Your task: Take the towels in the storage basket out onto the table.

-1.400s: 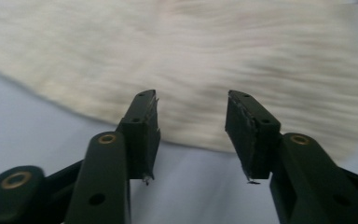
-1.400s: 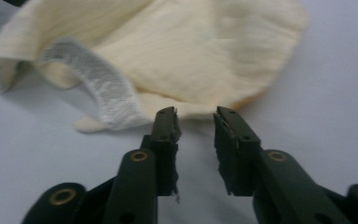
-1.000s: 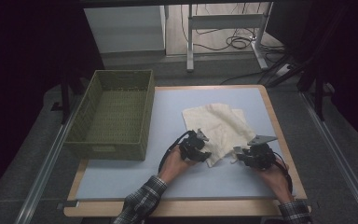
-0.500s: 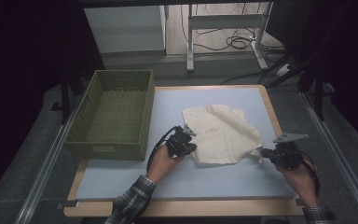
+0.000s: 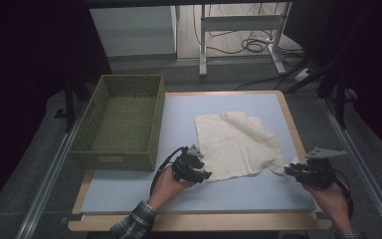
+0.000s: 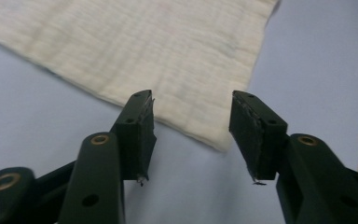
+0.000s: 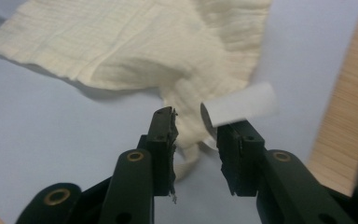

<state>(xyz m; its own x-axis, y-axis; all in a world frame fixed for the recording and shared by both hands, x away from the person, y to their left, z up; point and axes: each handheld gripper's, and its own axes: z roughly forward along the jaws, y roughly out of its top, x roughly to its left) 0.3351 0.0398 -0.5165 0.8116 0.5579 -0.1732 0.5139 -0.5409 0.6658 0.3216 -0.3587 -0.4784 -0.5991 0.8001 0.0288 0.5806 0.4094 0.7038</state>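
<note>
A cream cloth (image 5: 234,144) lies spread on the blue mat (image 5: 179,114). My left gripper (image 5: 206,175) is at its front left corner. In the left gripper view the left gripper (image 6: 193,100) has just been opening. The cloth (image 6: 144,42) lies flat on the mat under the gap, free of the pads. My right gripper (image 5: 288,170) is at the front right corner. Its jaws (image 7: 196,116) have also just been opening. The bunched corner of the cloth (image 7: 135,42) and its white label (image 7: 240,106) sit loosely between them.
A green woven basket (image 5: 114,160) stands on the left of the table, its near wall close to my left hand. The table's wooden edge (image 5: 199,221) runs along the front, and another edge lies just right of my right gripper.
My hands have moved apart, the left one leftward and the right one rightward. The cloth's front edge has been drawn out wide, and the cloth lies flatter.
</note>
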